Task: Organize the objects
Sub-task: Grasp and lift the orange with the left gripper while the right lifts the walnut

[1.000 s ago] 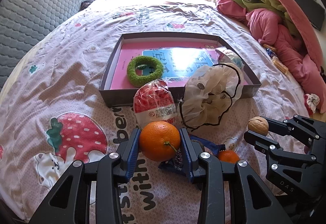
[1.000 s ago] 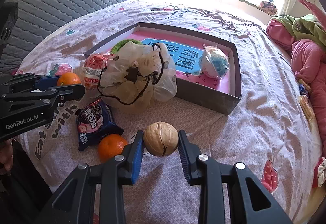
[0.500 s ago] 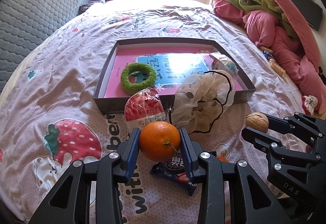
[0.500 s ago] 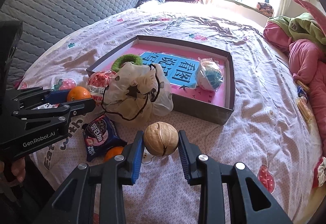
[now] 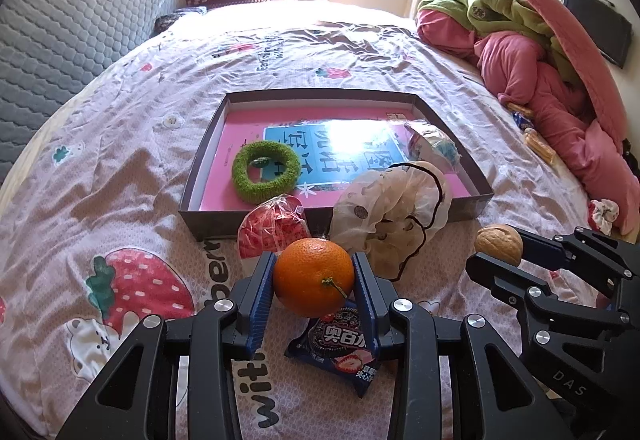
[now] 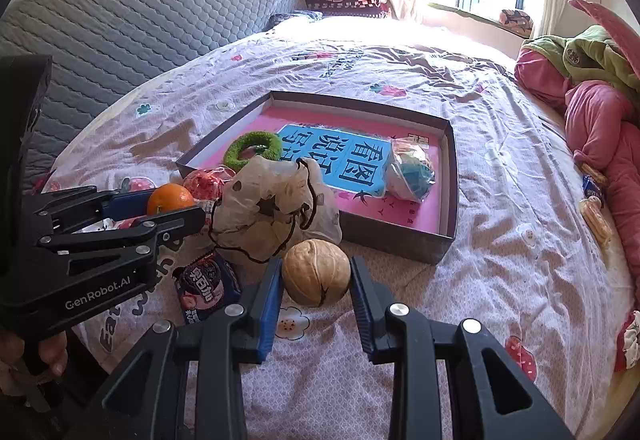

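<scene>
A: Holding both loads off the bedspread point(image 5: 120, 168). Left gripper point(image 5: 314, 280) clamped on the orange point(image 5: 314, 278), pads at its 3 and 9 o'clock. Right gripper point(image 6: 316, 276) pinching the walnut point(image 6: 316, 272) the same way.

B: Handling?

A: Orange, I'd judge: round, waxy pebbled peel, some give, moderate weight. Grip on the widest girth is right; off-centre it could roll out. Walnut: hard, ridged shell, light, no give, so small contact patches. Likely to pop free if squeezed off its middle.

B: Box?

A: Box point(image 5: 200, 216) at 12 o'clock of both grippers, stiff grey card walls, glossy pink floor. Fuzzy green ring point(image 5: 266, 176) inside at its 8 o'clock; crinkly bagged blue item point(image 6: 412, 172) at its 3.

B: Loose items?

A: Sheer spotted pouch point(image 5: 392, 212) with dark drawstring slumped against the near wall, limp. Red bagged item point(image 5: 274, 226) beside it. Foil biscuit pack point(image 5: 340, 344) flat under the orange, slick.
</scene>
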The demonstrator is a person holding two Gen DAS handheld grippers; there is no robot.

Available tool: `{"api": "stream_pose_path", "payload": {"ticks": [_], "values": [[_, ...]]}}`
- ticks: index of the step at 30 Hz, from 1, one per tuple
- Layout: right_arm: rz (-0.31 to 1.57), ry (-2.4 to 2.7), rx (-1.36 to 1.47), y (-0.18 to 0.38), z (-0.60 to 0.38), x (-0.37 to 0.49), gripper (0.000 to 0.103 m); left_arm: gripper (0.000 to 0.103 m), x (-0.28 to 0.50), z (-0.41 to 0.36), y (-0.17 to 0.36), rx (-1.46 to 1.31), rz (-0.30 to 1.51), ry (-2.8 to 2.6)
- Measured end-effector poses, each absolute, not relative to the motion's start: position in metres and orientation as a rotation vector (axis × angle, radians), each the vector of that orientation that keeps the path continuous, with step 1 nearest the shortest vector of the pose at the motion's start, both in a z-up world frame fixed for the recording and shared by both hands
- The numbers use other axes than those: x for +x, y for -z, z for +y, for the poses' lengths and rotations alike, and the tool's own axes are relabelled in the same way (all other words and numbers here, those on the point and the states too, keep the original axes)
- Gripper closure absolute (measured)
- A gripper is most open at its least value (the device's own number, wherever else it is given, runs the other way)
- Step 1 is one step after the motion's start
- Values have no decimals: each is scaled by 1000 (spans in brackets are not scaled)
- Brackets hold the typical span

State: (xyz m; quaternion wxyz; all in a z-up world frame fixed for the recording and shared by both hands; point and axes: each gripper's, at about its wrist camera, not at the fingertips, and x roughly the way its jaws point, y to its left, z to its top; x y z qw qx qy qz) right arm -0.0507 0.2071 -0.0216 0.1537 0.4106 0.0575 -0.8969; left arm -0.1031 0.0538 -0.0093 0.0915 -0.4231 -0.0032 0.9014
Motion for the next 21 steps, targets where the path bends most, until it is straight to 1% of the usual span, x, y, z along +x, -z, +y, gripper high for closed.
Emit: {"api": "stream_pose_path", "payload": {"ticks": [14, 21], "values": [[130, 2597, 1127, 10, 209, -53, 70, 64, -110, 51, -9, -1182, -34, -2714], [101, 2632, 1095, 2, 210, -60, 70, 64, -120, 45, -12, -1189, -65, -2735]]}}
